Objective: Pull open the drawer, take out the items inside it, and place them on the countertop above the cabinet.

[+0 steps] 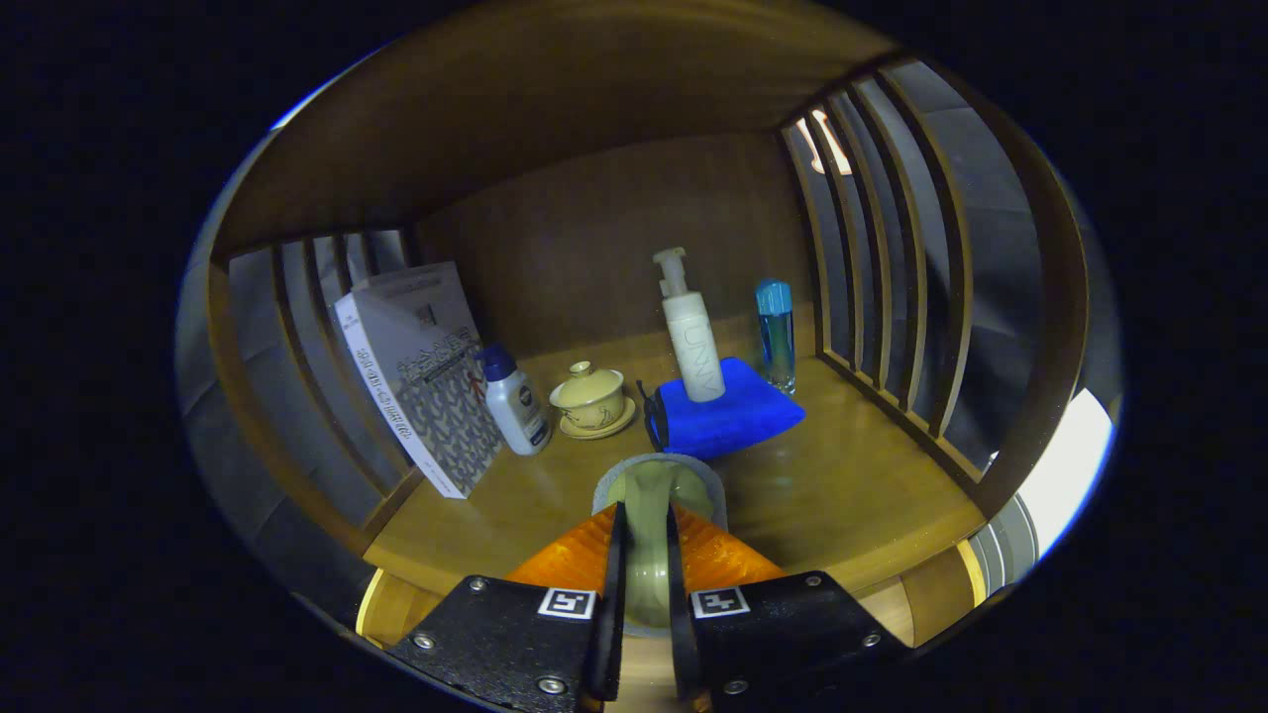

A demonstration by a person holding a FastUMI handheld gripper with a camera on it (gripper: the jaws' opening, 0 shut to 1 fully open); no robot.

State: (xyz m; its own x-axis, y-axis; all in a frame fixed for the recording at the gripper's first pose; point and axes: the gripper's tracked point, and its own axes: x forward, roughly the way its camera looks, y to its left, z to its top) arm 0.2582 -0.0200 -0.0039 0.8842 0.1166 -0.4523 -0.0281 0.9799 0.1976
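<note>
Gripping pale green cup [649, 495], tongs [644, 540] over bare countertop [842, 495] front edge.

A pale green ceramic cup with a greyish rim [649, 495] sits pinched between the gripper [645, 535] fingers, tilted so its opening faces forward. It hangs over the glossy wooden countertop [842, 495], just short of the folded blue cloth [728, 416].

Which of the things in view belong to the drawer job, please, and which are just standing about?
Job: gripper, shut on a pale cup; wooden countertop.

Standing about: book, small bottle, lidded teacup, blue cloth, pump bottle, blue bottle.
</note>
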